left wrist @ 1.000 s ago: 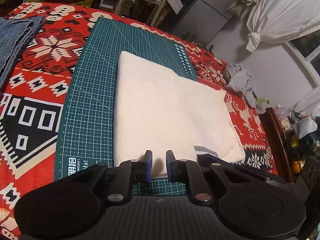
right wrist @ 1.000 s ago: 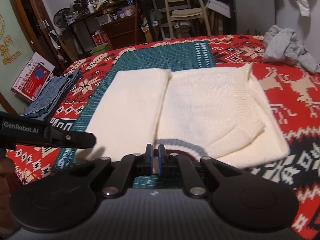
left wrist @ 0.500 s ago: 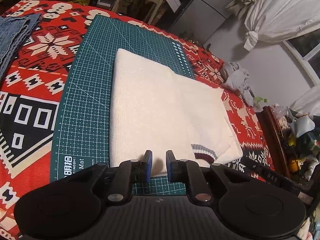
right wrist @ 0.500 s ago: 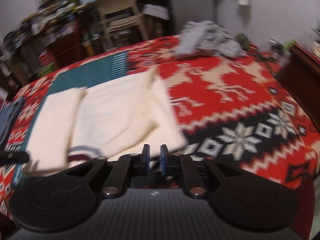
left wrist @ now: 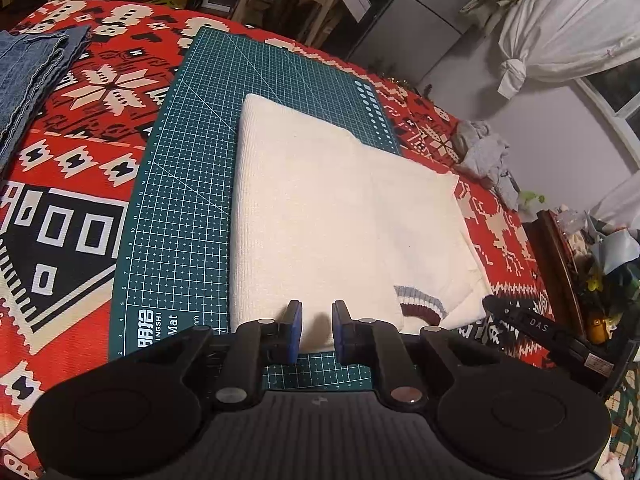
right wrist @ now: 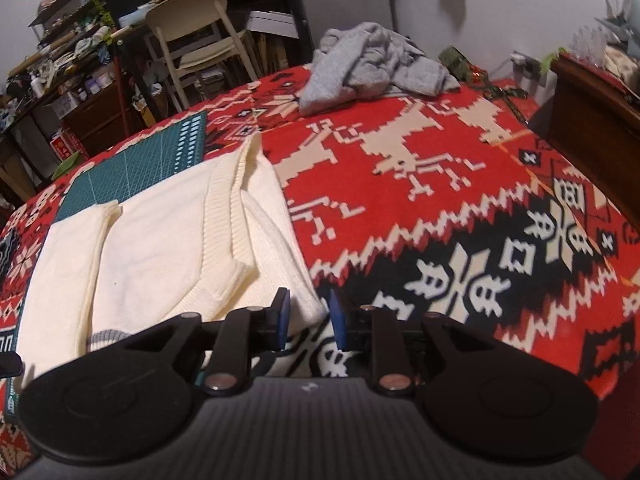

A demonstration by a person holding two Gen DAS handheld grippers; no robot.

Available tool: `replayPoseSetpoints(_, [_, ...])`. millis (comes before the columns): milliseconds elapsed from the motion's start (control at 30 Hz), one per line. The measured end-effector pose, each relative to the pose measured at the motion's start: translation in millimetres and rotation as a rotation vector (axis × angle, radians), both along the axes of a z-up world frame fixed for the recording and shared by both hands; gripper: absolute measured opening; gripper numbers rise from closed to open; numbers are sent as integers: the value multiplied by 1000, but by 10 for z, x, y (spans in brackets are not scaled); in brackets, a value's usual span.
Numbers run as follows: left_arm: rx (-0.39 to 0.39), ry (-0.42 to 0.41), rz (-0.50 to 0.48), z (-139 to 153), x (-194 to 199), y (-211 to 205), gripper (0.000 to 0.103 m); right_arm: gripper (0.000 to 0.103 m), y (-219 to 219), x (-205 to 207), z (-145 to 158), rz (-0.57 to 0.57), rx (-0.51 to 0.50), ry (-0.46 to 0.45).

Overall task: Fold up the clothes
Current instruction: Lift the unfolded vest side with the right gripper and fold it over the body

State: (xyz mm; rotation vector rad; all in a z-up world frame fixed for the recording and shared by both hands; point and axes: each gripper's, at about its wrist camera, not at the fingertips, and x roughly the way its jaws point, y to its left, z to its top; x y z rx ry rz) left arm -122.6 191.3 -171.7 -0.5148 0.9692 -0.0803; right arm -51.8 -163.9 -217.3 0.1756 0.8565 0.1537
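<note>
The right gripper (right wrist: 306, 318) is hovering with its blue pads apart at the lower centre of the frame, framing the near right corner of the folded cream sweater (right wrist: 160, 248), which is lying on the red patterned tabletop (right wrist: 440, 208), while a crumpled grey garment (right wrist: 372, 66) is sitting at upper centre.

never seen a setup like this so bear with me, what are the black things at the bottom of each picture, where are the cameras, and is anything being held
Each black thing is a handheld two-finger gripper; a person carries one in each hand. A fisheye camera sits on each, looking forward past its blue-padded fingers. One picture comes from the left gripper, the other from the right gripper. Both are open and hold nothing. A folded cream sweater lies partly on a green cutting mat, over a red patterned blanket. A crumpled grey garment and folded denim lie further off.
</note>
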Motion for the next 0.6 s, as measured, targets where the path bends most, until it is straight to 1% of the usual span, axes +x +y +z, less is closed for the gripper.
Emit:
replayPoseSetpoints(67, [3,1,-2,0,2,-8,14,14,36,4,-4,3,-15,-4])
replayPoseSetpoints(133, [6,1,-2,1,2,-11,14,8,63,10,9,1,-23,3])
replayPoseSetpoints(200, [10,2,-1,1,-3,-6,14,7,95,4,70,-6,-27,6])
replayPoseSetpoints(333, [8,-1,9,4,-19,34,14,7,255,-86,400,39,-57,-87])
replayPoseSetpoints(467, [2,-19,28,42,-63,114,14,7,552,-208,821,120,-52,-197])
replayPoseSetpoints(600, [-6,-43,55,92,-130,226,14,6,998,-353,1110,236,-30,-260])
